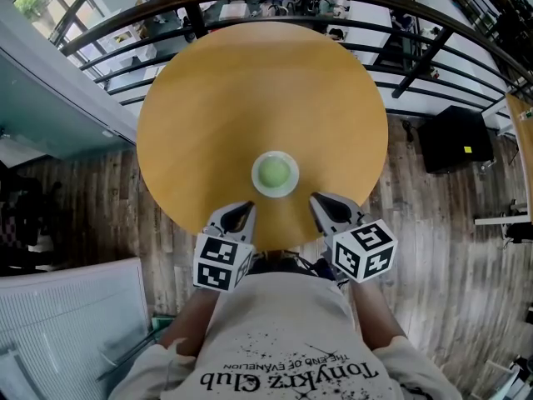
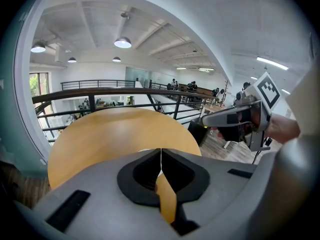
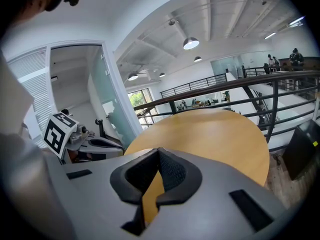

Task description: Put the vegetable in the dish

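A round green vegetable [image 1: 273, 172] lies inside a small white dish [image 1: 276, 192] near the front edge of the round wooden table [image 1: 250, 90]. My left gripper [image 1: 242, 212] is shut and empty, just left of and nearer than the dish. My right gripper [image 1: 320, 203] is shut and empty too, just right of the dish. In the left gripper view the jaws meet at the left gripper's tip [image 2: 160, 150], with a sliver of the dish behind them and the right gripper [image 2: 210, 120] to the right. The right gripper view shows closed jaws at the right gripper's tip [image 3: 158, 151] over bare tabletop.
A black railing [image 1: 350, 7] curves round the table's far side, above a lower floor. Wooden flooring [image 1: 433, 248] surrounds the table. A black box [image 1: 456, 137] stands at the right, and a white slatted panel [image 1: 67, 323] at the lower left.
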`<move>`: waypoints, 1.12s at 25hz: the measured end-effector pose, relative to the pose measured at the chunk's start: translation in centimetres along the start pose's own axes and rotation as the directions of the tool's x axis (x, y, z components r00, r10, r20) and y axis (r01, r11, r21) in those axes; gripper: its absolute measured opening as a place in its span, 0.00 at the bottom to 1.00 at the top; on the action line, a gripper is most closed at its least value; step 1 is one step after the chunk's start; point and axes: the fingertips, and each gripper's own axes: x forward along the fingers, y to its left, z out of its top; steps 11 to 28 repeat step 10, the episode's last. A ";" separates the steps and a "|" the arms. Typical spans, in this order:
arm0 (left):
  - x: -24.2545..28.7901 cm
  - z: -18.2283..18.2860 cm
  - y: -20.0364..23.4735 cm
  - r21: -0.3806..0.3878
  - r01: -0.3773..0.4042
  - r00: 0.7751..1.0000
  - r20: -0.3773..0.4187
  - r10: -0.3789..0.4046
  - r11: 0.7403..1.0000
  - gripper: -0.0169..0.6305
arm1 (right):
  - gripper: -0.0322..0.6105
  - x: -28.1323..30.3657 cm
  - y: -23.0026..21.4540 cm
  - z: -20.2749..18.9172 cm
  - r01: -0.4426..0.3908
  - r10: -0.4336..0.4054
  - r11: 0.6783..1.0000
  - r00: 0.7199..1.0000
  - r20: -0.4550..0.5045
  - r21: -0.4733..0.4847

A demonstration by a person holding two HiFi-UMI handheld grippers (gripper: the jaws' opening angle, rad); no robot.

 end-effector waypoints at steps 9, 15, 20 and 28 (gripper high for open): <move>-0.1 0.1 0.0 0.004 0.000 1.000 -0.005 0.000 1.000 0.07 | 0.08 -0.4 -0.5 0.2 0.011 -0.011 1.000 1.000 0.004 0.005; -0.1 0.1 0.0 0.004 0.000 1.000 -0.007 0.000 1.000 0.07 | 0.08 -0.5 -0.5 0.2 0.012 -0.012 1.000 1.000 0.004 0.006; -0.1 0.1 0.0 0.004 0.000 1.000 -0.007 0.000 1.000 0.07 | 0.08 -0.5 -0.5 0.2 0.012 -0.012 1.000 1.000 0.004 0.006; -0.1 0.1 0.0 0.004 0.000 1.000 -0.007 0.000 1.000 0.07 | 0.08 -0.5 -0.5 0.2 0.012 -0.012 1.000 1.000 0.004 0.006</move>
